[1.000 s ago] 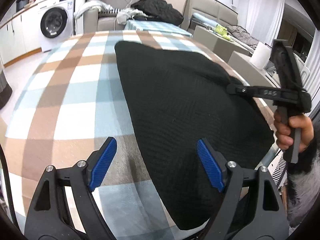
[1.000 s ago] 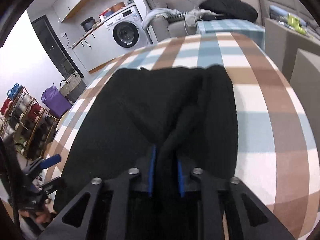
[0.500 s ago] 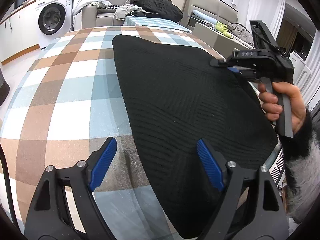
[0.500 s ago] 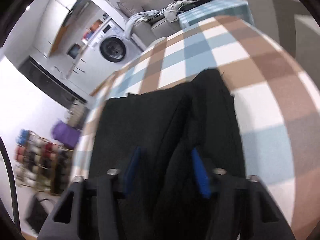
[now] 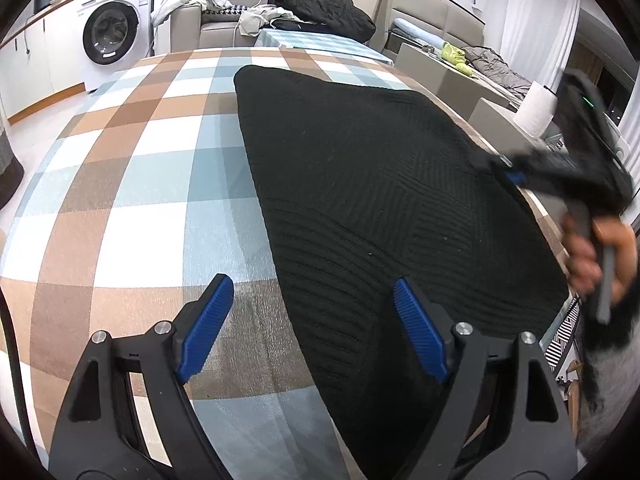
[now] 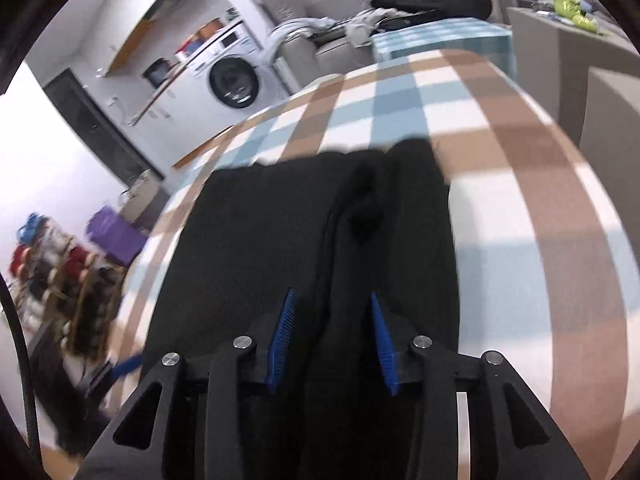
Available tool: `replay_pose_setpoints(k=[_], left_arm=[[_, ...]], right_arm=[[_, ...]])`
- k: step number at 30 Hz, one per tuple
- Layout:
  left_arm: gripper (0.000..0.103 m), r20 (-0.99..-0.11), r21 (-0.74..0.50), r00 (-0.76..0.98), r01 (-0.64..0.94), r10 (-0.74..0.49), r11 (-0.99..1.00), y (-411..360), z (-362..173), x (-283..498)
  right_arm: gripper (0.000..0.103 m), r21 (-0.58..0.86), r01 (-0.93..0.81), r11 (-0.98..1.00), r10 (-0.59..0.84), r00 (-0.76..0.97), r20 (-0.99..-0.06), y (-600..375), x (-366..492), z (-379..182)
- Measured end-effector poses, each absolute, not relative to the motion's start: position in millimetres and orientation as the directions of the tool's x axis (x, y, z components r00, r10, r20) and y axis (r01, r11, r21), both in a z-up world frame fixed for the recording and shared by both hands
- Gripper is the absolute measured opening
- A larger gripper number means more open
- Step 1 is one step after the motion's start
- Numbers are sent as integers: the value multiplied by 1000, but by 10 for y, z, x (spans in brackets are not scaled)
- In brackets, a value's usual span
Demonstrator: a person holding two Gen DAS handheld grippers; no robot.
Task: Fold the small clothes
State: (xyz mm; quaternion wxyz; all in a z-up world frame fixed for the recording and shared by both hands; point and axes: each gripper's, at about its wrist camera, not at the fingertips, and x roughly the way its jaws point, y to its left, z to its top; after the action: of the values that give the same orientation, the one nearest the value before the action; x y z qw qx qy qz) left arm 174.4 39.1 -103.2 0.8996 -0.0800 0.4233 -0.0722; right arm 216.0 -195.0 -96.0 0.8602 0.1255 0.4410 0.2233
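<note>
Now black knit garment (image 6: pixel 320 240) lies between parted right gripper (image 6: pixel 332 340) pads.

- Bare checked desk (image 5: pixel 132 184) left of the black knit garment (image 5: pixel 360 200): open passage all along that side, up to the far edge.
- Left gripper (image 5: pixel 312 328) low over the near desk, jaws spread wide, one pad above cloth-free checks, the other above the garment's edge; nothing between them.
- Right gripper (image 6: pixel 332 340) at the garment's right edge, jaws parted around a raised fold (image 6: pixel 352 240); bare checks free to its right.
- Beyond the far edge: washing machine (image 5: pixel 110 32), sofa with piled clothes (image 5: pixel 324 8), well apart.
- Paper roll (image 5: pixel 534 110) beside the right edge.
</note>
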Motion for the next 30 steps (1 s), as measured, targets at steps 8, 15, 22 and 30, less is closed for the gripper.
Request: replay_pose_setpoints(k=[8, 15, 22, 30], left_arm=[[81, -755, -211, 624, 61, -203, 975, 396, -1072, 1755], [81, -752, -236, 620, 68, -226, 969, 413, -1084, 1771], [36, -735, -270, 629, 75, -255, 960, 389, -1085, 1801], [11, -725, -266, 645, 61, -241, 962, 421, -1053, 1823]], right_arm=[[5, 454, -328, 828, 557, 572, -603, -2145, 1293, -990], [9, 399, -269, 877, 478, 574, -665, -2117, 1251, -1078], [41, 348, -212, 913, 398, 643, -654, -2289, 1209, -1007], [26, 351, -227, 909, 414, 603, -682, -2181, 1303, -1149]])
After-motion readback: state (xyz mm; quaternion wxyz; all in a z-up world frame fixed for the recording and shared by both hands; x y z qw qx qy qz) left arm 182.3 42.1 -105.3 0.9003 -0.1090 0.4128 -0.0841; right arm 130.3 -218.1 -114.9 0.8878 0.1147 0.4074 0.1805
